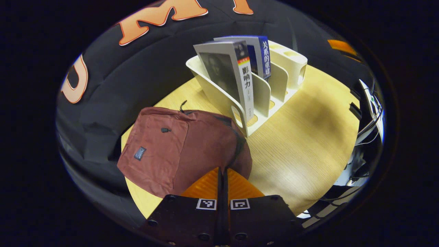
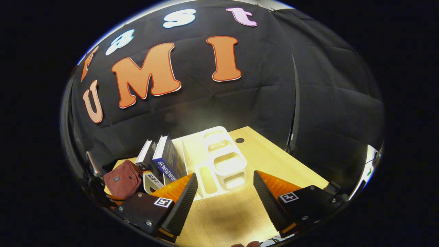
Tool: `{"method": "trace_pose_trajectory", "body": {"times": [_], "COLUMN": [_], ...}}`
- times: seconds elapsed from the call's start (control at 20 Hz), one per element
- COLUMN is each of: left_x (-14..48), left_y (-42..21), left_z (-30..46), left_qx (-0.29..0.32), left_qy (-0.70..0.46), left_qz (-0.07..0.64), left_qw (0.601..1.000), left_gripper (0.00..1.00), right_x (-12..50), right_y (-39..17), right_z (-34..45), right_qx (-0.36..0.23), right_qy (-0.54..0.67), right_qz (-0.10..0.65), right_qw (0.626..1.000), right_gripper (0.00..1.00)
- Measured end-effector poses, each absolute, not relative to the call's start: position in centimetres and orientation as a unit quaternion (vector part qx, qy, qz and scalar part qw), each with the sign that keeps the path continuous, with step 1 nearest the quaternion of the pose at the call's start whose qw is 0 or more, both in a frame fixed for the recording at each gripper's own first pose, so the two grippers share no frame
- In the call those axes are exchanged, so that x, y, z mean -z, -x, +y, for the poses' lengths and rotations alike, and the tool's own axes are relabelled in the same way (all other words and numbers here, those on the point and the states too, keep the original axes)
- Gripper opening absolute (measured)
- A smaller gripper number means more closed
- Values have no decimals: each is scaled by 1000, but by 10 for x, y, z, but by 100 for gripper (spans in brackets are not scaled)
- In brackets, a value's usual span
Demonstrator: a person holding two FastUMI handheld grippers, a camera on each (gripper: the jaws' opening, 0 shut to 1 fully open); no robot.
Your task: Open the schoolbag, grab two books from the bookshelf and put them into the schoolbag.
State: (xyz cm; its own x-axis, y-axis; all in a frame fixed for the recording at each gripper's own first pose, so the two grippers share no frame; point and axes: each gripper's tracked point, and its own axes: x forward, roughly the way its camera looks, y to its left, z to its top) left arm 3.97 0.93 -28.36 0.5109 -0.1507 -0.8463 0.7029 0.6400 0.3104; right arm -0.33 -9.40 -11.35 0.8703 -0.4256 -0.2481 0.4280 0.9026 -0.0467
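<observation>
Two books remain upright in the bookshelf [image 1: 264, 99], so neither has been moved: a grey-covered book [image 1: 229, 72] in the front slot and a blue-spined book [image 1: 262, 55] in the slot behind it. The schoolbag [image 1: 178, 147] lies flat near the counter's [image 1: 308, 144] left edge, just beside the front end of the bookshelf; no opening shows along its zip line, so by appearance it is closed and every step of the task is left to do. The left tool [image 1: 223, 171] hovers over the near rim of the schoolbag with its fingers brought together, nothing between them. The right tool [image 2: 224, 193] is held above the counter with its fingers well apart and empty, facing the compartment end of the bookshelf. Materials: the schoolbag is soft, rust-red woven fabric, creased, with a small dark patch and a dark zip pull; the bookshelf is rigid, smooth, cream plastic with curved dividers and rounded cut-outs; the counter is pale wood-grain laminate.
</observation>
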Motion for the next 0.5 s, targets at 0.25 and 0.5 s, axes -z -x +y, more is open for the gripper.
{"method": "trace_pose_trajectory", "body": {"times": [0.25, 0.5], "left_x": [217, 164], "left_y": [-71, -115], "left_z": [32, 45], "left_qx": [279, 238], "left_qy": [-367, -333], "left_qz": [365, 331], "left_qw": [809, 851], "left_gripper": [1, 1], "right_x": [126, 109], "right_y": [6, -5], "right_z": [-55, -22], "right_qx": [208, 171], "right_qy": [-8, 32], "right_qz": [155, 198], "right_qw": [966, 965], "right_gripper": [97, 97]}}
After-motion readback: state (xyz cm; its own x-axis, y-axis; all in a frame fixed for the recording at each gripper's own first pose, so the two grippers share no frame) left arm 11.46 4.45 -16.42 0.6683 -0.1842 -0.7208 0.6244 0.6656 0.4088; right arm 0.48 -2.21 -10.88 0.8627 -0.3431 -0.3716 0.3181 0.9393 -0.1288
